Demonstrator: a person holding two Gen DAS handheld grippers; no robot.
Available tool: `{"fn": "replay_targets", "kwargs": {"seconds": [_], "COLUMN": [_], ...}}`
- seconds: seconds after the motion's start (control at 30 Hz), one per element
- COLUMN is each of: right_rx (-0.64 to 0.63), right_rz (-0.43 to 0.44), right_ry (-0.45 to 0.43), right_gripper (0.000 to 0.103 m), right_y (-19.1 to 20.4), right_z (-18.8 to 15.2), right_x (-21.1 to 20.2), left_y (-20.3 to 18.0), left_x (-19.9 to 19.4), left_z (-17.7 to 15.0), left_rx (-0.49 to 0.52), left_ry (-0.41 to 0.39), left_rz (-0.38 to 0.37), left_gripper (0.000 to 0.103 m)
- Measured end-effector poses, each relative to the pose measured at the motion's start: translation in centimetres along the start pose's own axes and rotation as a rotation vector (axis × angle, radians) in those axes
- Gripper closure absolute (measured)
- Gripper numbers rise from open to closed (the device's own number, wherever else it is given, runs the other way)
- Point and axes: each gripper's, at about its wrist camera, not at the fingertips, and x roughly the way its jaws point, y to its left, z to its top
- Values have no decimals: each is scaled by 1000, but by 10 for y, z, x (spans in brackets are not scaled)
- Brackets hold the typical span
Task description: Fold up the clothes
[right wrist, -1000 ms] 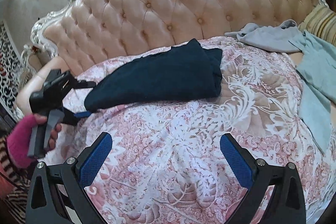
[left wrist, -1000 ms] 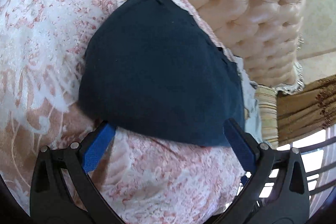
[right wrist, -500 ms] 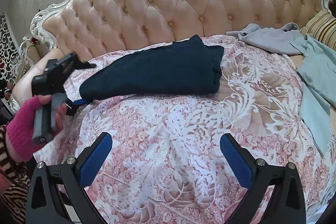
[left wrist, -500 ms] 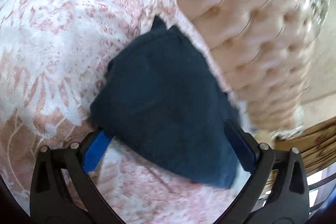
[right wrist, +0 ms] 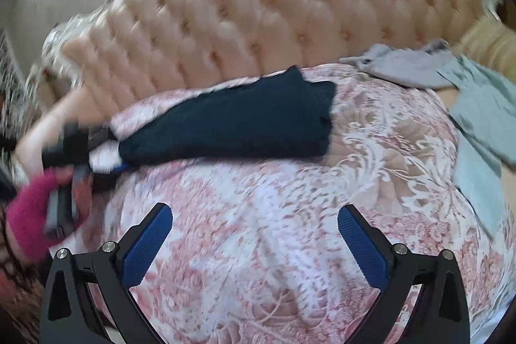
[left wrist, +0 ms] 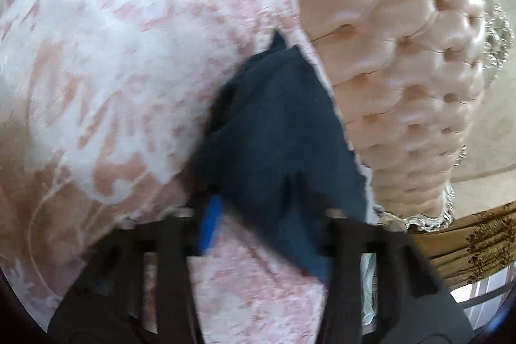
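Observation:
A folded dark navy garment [right wrist: 232, 124] lies on the pink-and-white patterned bedspread [right wrist: 274, 247] near the tufted headboard; it also shows in the left wrist view [left wrist: 277, 144]. My left gripper [left wrist: 264, 228] has its jaws narrowed on the garment's near edge, one blue pad [left wrist: 209, 224] showing and the other hidden behind cloth. In the right wrist view the left gripper [right wrist: 96, 157] sits at the garment's left end, held by a hand in a pink glove. My right gripper [right wrist: 254, 247] is open and empty above the bedspread.
A tufted cream headboard [right wrist: 258, 15] runs along the back. Pale grey-blue clothes [right wrist: 467, 99] lie loose at the right of the bed. A striped cushion [right wrist: 490, 41] sits at the far right. Gold curtains [left wrist: 477, 240] hang beyond the bed.
My left gripper's jaws have closed in on the navy garment's edge, and it has swung towards the headboard. The right gripper has stayed open and shifted slightly.

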Motion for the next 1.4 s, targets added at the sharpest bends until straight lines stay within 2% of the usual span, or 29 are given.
{"fn": "replay_targets", "kwargs": {"seconds": [0.07, 0.13, 0.17, 0.2, 0.27, 0.3, 0.5, 0.97, 1.07, 1.23, 1.3, 1.4], "right_rx": [87, 153, 181, 207, 250, 273, 403, 468, 493, 507, 518, 497], "right_rz": [-11, -1, 10, 22, 55, 85, 66, 72, 119, 138, 97, 70], "right_ry": [-13, -11, -5, 0, 2, 2, 4, -21, -51, -61, -40, 51], "right_gripper": [1, 7, 21, 42, 55, 55, 53, 53, 45, 41, 41, 41], "right_y": [-14, -25, -29, -33, -37, -39, -55, -68, -70, -73, -77, -73], "right_z": [6, 11, 12, 14, 19, 22, 25, 34, 36, 46, 52, 63], "right_x": [2, 8, 12, 18, 29, 35, 58, 73, 75, 84, 91, 101], "left_y": [2, -5, -9, -13, -21, -22, -20, -19, -17, -13, -12, -9], "left_x": [0, -4, -6, -9, -13, -14, -15, -8, -6, -4, -4, -3], "left_z": [-1, 0, 1, 2, 3, 5, 7, 4, 3, 3, 3, 3], "left_rx": [11, 30, 40, 50, 70, 68, 58, 67, 70, 68, 69, 60], "left_ry": [15, 10, 7, 3, -3, 0, 23, 31, 31, 38, 42, 45], "left_rz": [5, -7, -15, -22, -37, -44, -51, -13, -6, -13, -16, -21], "left_gripper": [77, 89, 90, 90, 90, 90, 91, 90, 90, 90, 90, 90]}}
